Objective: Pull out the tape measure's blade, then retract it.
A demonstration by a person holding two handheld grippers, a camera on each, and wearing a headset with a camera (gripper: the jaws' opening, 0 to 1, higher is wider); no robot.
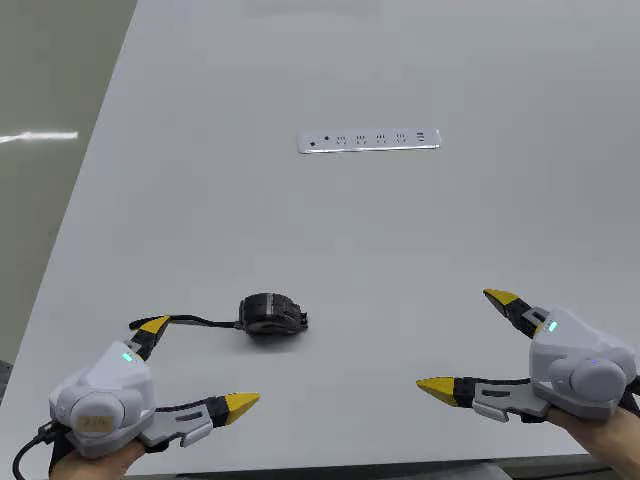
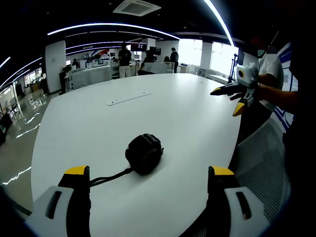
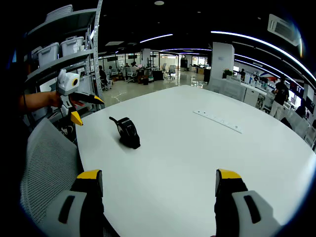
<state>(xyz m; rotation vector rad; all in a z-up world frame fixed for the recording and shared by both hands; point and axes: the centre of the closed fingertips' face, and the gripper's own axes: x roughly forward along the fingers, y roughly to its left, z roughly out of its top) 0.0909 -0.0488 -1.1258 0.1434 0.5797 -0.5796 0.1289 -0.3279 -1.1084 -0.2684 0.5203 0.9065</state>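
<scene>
Tape measure (image 1: pixel 270 314): lying on table (image 1: pixel 420 230), strap trailing.
L gripper (image 1: pixel 199 362): hovering nr it, jaws gaping, holding nothing.
R gripper (image 1: pixel 467 341): hovering well apart, jaws gaping.

Open tabletop (image 1: pixel 400 250) between tape measure (image 1: pixel 270 314) and right claw (image 1: pixel 465 340); power strip (image 1: pixel 368 141) far back, well apart.

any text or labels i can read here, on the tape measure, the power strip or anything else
Nothing here reads clearly.
tape measure: black case, no legible label.
power strip: markings too small to read.
far wall sign in the left gripper view: too blurred to read.
</scene>
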